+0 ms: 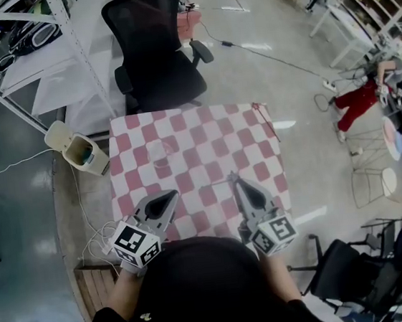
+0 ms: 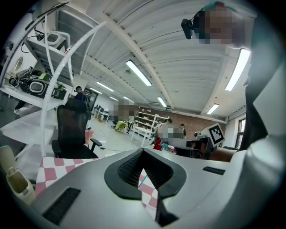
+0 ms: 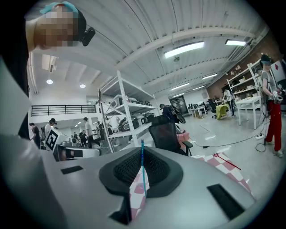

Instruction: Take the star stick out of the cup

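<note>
Right gripper (image 3: 142, 150) clenches the thin blue star stick (image 3: 144, 170), seemingly clear of the cup (image 1: 160, 154); left gripper (image 1: 172, 195) closed, empty. Next, probably lay it down.

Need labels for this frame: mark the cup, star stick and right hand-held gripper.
cup (image 1: 161, 155), head view, clear body.
star stick (image 3: 142, 165), right gripper view, blue shaft between jaws.
right hand-held gripper (image 1: 232, 181), head view, fingertips.

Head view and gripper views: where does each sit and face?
Head view: head-mounted, steeply down onto the checked table; left hand-held gripper and right hand-held gripper show.
Left gripper view: on that gripper, roughly level across the room; closed jaws show.
Right gripper view: likewise, toward the black chair; jaws pinch a thin blue stick.
All share table, chair.
</note>
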